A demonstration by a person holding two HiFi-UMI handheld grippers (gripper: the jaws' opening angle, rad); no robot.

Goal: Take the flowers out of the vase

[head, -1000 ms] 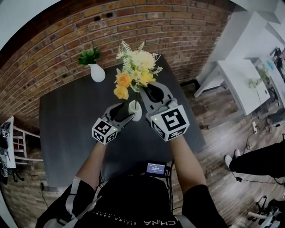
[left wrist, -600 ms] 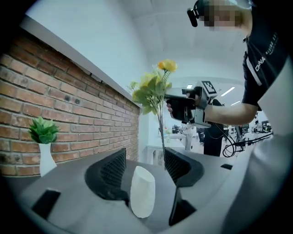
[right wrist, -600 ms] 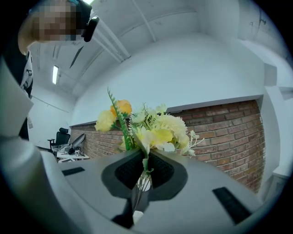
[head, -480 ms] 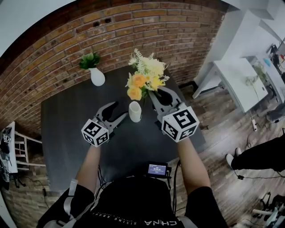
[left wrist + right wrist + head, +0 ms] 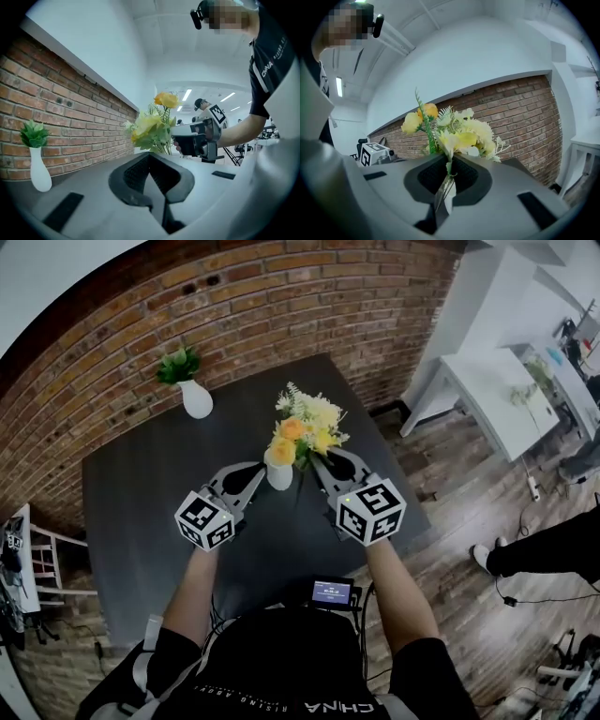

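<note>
The bouquet of yellow and orange flowers (image 5: 302, 430) is held by its stems in my right gripper (image 5: 317, 457), which is shut on them. In the right gripper view the stems (image 5: 446, 183) sit pinched between the jaws, with the blooms (image 5: 454, 133) above. The small white vase (image 5: 278, 477) stands on the dark table (image 5: 141, 507), under the blooms' left edge. The stems hang just right of it. My left gripper (image 5: 256, 472) is just left of the vase. Its jaws are closing and meet with nothing between them (image 5: 151, 158). That view shows no vase, only the flowers (image 5: 152, 126).
A second white vase with a green plant (image 5: 194, 397) stands at the table's far left by the brick wall (image 5: 281, 296). A small screen (image 5: 330, 592) is at the near edge. A white desk (image 5: 487, 390) and a person's shoe (image 5: 480, 557) are to the right.
The right gripper lifted the bouquet out of the vase, then came down with it beside the vase. The left gripper's jaws went from wide open to shut.
</note>
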